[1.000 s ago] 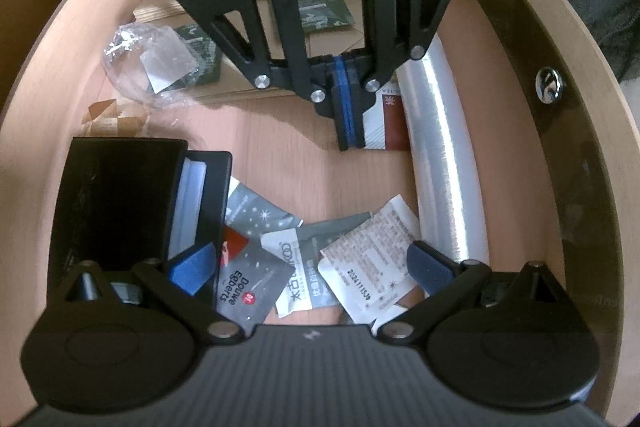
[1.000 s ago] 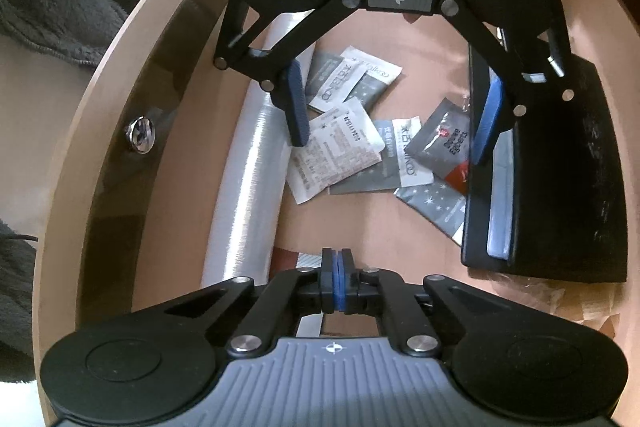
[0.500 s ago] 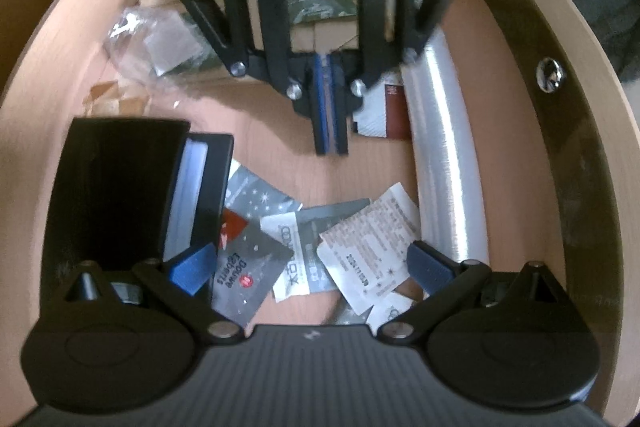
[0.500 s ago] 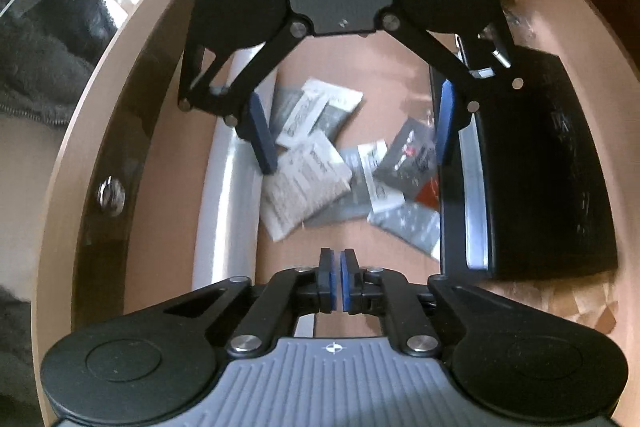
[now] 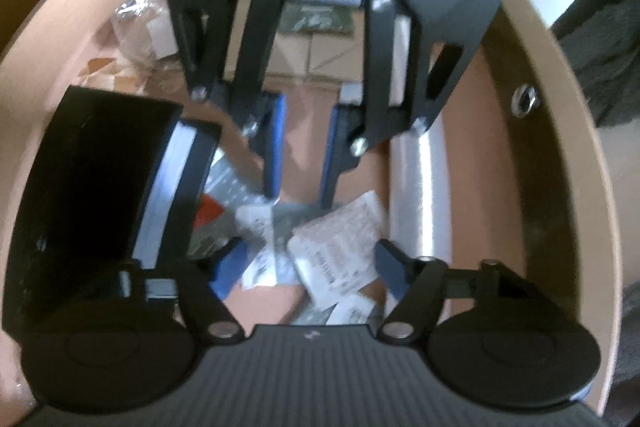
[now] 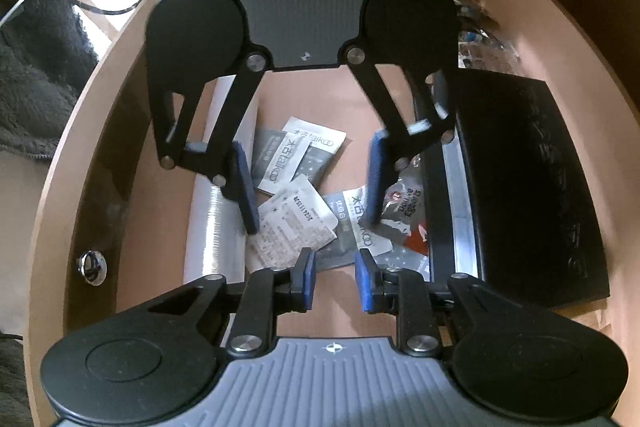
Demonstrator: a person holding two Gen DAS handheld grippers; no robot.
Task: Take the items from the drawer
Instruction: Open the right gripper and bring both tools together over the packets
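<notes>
Both grippers are inside the wooden drawer (image 6: 100, 163), facing each other over a pile of flat sachets and a white receipt (image 6: 292, 227). My left gripper (image 5: 308, 267) is open, its blue pads on either side of the pile; it also shows in the right wrist view (image 6: 310, 183). My right gripper (image 6: 334, 283) is open and empty just short of the pile; it shows in the left wrist view (image 5: 302, 151). The receipt (image 5: 340, 239) and grey sachets (image 6: 360, 223) lie flat on the drawer floor.
A black wallet-like case (image 6: 520, 187) lies along one side of the drawer. A roll of clear film (image 6: 212, 219) lies along the other side, next to the front wall with its metal screw (image 6: 91, 263). Cardboard, a green packet (image 5: 316, 21) and a plastic bag (image 5: 136, 23) lie at the back.
My right gripper has opened from shut and moved closer to the pile of sachets. My left gripper stays open over the same pile.
</notes>
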